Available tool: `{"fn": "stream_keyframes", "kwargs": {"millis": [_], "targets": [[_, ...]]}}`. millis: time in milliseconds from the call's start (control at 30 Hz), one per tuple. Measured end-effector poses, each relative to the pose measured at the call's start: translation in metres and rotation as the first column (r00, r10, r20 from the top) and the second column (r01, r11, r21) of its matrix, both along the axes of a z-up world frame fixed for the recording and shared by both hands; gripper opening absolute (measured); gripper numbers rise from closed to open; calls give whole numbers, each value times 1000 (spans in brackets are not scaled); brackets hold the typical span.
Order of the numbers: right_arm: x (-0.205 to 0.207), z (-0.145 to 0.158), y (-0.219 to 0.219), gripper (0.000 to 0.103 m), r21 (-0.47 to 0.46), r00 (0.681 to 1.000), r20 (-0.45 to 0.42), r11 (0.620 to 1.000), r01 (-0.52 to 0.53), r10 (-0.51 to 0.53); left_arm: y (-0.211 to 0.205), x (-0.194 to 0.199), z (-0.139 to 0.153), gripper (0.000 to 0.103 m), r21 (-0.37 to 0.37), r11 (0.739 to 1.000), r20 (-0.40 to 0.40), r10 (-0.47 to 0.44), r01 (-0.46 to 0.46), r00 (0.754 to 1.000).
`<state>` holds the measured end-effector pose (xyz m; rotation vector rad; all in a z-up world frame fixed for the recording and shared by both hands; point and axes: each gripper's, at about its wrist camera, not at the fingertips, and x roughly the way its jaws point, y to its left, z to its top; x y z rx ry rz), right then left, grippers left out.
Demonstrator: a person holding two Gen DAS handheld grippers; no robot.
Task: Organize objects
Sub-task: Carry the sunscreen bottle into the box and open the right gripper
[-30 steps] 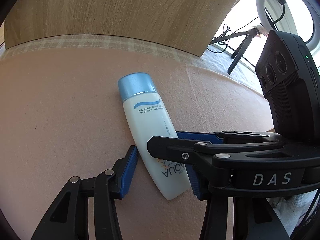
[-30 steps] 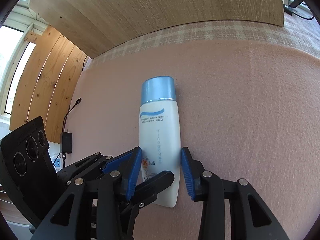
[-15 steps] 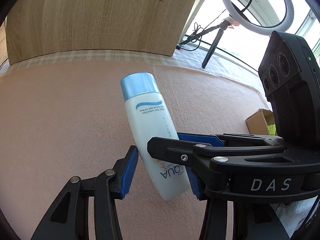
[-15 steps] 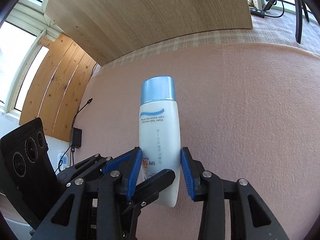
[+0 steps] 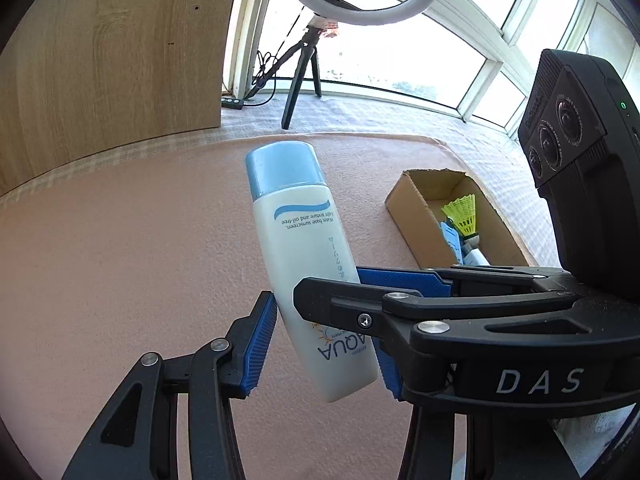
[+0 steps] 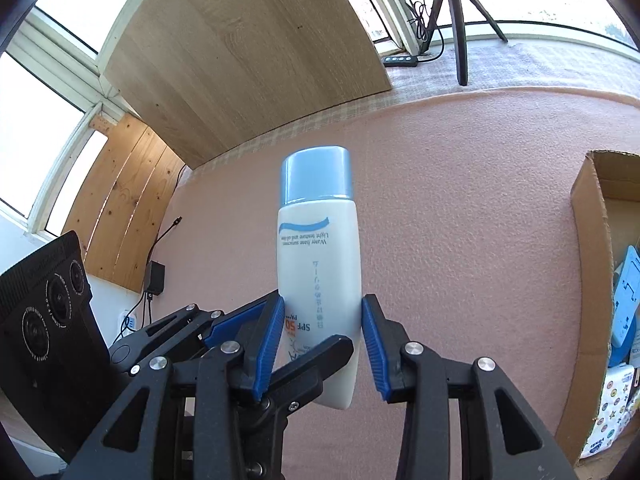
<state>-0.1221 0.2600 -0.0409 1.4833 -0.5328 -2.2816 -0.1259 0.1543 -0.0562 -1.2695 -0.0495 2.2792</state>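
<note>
1. Sunscreen bottle (image 5: pixel 304 264) is hanging in the air above the pink mat (image 5: pixel 120 260), cap end pointing away from both cameras.
2. Right gripper (image 6: pixel 322 332) is clamping the bottle's lower body, blue pads (image 6: pixel 268 340) pressing on both sides.
3. Left gripper (image 5: pixel 320 340) is straddling the same lower end; its left pad is touching the bottle, its right pad is sitting behind the right gripper's finger, so I cannot tell if it is gripping.
4. Label is reading upside down: "AQUA", "Water base sunscreen. Light texture and oil-free", "SPF 50". Cap is light blue, body white.
5. Right gripper's housing is showing "DAS" in the left wrist view.
6. Cardboard box (image 5: pixel 416 204) is sitting open on the mat to the right, holding a yellow shuttlecock (image 5: pixel 462 214) and blue packaging (image 6: pixel 624 296).
7. Ring light on tripod (image 5: pixel 304 60) is standing by the window.
</note>
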Motion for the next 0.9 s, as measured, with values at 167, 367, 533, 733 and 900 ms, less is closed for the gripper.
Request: {"fn": "stream_keyframes", "kwargs": {"millis": [167,367,533,733,900], "targets": [[33,8,45,36,1,996,-15,996,85,-85,52,23,8,50,-6,995,-15,-97,97,995],[62,8,100,36,0,983,-9,983,184,-184,114,45,8,50,-3,979,-11,-203,203,979],[79,10,141,36,13,968,-18,968,252,-252,158,62,12,50,2,962,-18,-272,272,962],[94,7,184,36,21,947,-18,947,320,-320,211,73,11,50,-5,940,-15,-340,340,940],[101,4,213,36,30,932,-16,931,363,-363,246,81,9,50,-12,923,-12,-384,384,923]]}}
